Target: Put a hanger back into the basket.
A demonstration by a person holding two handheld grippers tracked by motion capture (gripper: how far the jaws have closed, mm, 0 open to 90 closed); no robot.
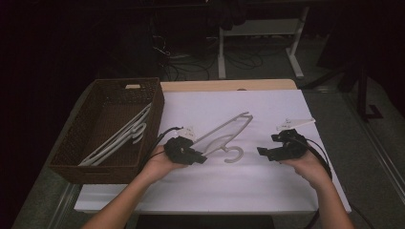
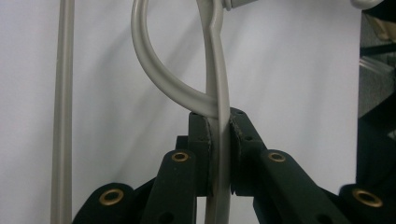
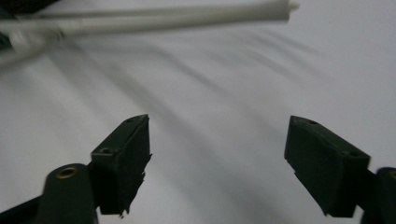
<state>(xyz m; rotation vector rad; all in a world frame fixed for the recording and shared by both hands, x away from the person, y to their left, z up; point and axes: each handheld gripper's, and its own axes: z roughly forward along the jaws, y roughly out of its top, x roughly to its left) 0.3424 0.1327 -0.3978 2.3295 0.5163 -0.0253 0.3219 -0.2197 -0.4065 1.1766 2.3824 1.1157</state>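
The high view looks from above my side, forward and down on the white table [image 1: 248, 186]. My two gripper views look along the jaws, very near, and share with it the grey hanger [image 1: 224, 131] [image 2: 217, 93].

We see matte black jaws on our left gripper [image 2: 219, 154] and right gripper [image 3: 217, 163], brass-ringed pivots behind them, black cables trailing behind.

A basket [image 1: 102, 164] is set at nine o'clock on the table [image 1: 267, 191], with hangers [image 1: 119, 138] laid in it. One hanger [image 1: 224, 131] is placed centrally, a small piece [image 1: 296, 122] at two o'clock.
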